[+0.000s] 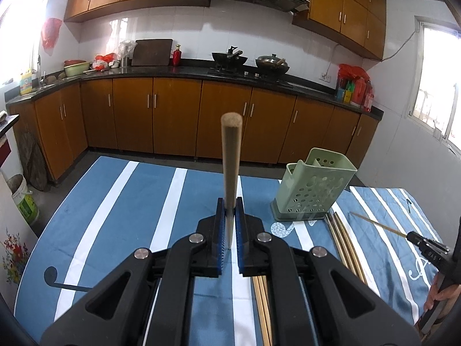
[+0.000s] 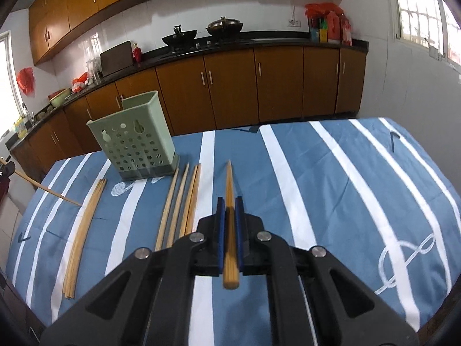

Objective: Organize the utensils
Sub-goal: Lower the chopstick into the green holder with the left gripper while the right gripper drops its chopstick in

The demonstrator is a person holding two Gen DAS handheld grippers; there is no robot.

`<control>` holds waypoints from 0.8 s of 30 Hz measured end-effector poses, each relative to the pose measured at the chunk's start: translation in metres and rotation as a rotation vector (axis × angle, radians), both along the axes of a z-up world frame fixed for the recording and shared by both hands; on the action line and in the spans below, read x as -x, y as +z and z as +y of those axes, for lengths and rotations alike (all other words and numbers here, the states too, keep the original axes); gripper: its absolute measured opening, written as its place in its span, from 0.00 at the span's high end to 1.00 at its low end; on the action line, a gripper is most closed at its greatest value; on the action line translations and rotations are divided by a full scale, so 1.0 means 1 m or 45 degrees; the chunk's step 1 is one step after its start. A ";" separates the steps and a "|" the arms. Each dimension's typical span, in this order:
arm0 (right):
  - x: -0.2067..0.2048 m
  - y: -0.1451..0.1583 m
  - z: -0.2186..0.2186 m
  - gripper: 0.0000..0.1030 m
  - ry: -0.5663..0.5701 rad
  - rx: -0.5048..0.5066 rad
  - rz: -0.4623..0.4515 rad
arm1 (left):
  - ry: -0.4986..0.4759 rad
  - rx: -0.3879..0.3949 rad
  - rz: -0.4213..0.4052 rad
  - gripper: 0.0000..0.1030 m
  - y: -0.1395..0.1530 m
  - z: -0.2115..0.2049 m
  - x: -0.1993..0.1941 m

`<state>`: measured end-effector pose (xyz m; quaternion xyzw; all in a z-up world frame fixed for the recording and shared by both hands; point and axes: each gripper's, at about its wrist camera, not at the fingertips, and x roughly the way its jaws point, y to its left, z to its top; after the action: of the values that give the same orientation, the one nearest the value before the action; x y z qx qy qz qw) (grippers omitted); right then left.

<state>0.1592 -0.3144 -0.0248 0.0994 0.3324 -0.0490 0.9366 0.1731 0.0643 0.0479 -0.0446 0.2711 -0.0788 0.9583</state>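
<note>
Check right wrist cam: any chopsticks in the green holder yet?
Cannot tell: the green holder shows no stick above its rim, its inside is hidden, and loose chopsticks lie on the tablecloth beside it.

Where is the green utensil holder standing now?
The green utensil holder stands upright on the striped tablecloth, near its far edge. In the right wrist view it is left of centre, just behind the loose chopsticks.
</note>
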 end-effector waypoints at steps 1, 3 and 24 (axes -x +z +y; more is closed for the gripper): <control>0.002 0.001 -0.001 0.92 -0.004 -0.014 -0.018 | 0.002 0.002 -0.002 0.93 0.001 0.000 0.000; 0.005 0.007 -0.002 0.93 -0.008 -0.025 -0.059 | 0.004 0.004 -0.006 0.93 0.002 0.001 -0.001; -0.019 0.172 0.011 0.93 0.128 -0.073 -0.538 | -0.081 0.038 -0.197 0.93 0.077 -0.013 -0.020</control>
<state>0.1786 -0.3037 0.1468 0.1175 0.1346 0.0291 0.9835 0.1929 0.0511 0.1246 -0.0441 0.1963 -0.1166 0.9726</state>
